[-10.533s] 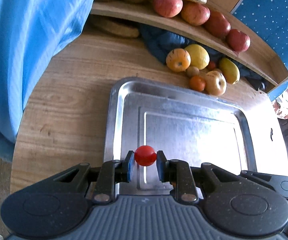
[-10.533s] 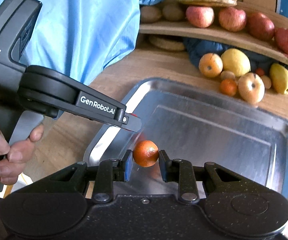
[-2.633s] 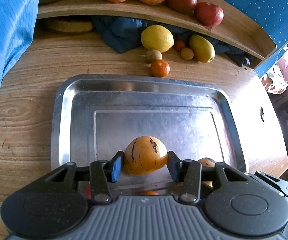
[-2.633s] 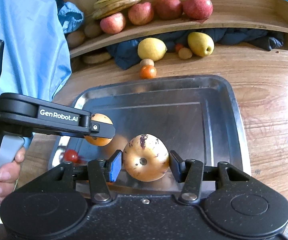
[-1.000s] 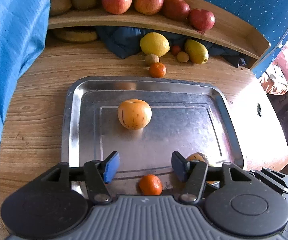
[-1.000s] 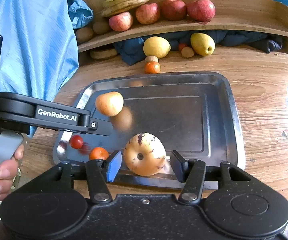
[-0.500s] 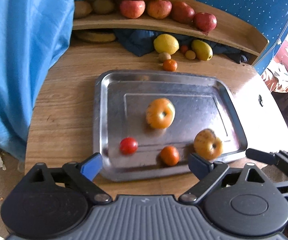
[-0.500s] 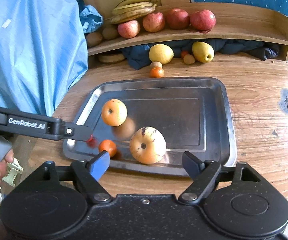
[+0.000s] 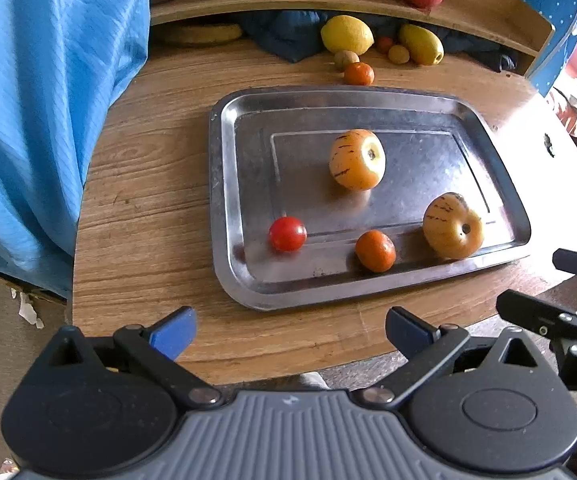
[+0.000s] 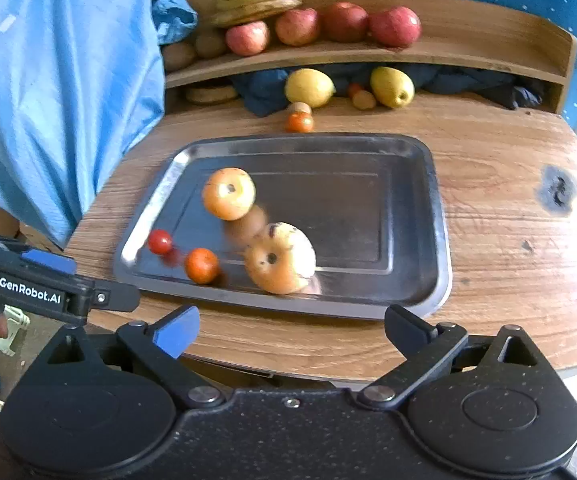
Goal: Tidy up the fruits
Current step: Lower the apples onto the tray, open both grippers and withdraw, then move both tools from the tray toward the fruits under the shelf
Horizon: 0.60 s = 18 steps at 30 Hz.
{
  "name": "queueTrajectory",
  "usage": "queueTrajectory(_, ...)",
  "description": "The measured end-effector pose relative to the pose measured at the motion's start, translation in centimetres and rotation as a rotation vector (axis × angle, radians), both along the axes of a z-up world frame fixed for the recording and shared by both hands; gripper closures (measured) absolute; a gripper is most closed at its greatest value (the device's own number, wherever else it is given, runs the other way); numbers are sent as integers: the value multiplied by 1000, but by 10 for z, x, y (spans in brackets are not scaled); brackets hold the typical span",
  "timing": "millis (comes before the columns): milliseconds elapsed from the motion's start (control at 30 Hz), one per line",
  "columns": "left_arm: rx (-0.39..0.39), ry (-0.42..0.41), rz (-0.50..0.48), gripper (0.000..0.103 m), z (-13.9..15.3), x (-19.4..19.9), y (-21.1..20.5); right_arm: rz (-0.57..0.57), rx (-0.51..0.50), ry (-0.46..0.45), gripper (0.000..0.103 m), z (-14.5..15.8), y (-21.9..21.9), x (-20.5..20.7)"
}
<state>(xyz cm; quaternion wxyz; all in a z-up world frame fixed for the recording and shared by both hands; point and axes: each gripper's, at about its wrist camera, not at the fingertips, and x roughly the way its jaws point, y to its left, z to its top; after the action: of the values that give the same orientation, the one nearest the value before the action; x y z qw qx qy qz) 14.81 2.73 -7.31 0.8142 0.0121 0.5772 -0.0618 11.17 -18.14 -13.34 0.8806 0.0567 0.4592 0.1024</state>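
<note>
A steel tray (image 9: 224, 200) lies on the round wooden table. It holds two striped yellow-orange fruits (image 9: 356, 164) (image 9: 450, 226), a small orange (image 9: 375, 251) and a red tomato (image 9: 287, 234). My left gripper (image 9: 290, 330) hovers over the table's near edge, short of the tray. Its jaws are opening wide and nothing is between them. My right gripper (image 10: 291, 328) hangs over the same edge, also opening and holding nothing. In the right wrist view the same tray (image 10: 408, 152) shows the nearer striped fruit (image 10: 278, 258) blurred.
Behind the tray lie a lemon (image 9: 346, 34), a pear (image 9: 420, 44), a small orange (image 9: 358, 73) and other small fruits. A wooden shelf (image 10: 468, 56) carries red apples and bananas. A blue garment (image 9: 48, 100) hangs at the left. The table edge is just below both grippers.
Both grippers let go of the striped fruits, spread wide and drew back from the tray to the table's near edge. The left one's fruit rolled a little on the tray.
</note>
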Motion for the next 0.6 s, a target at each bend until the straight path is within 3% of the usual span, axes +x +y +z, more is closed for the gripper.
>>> queueTrajectory(600,25,-24,-37,1,7,45,-11,-70,-5,8,1,1,-19,30)
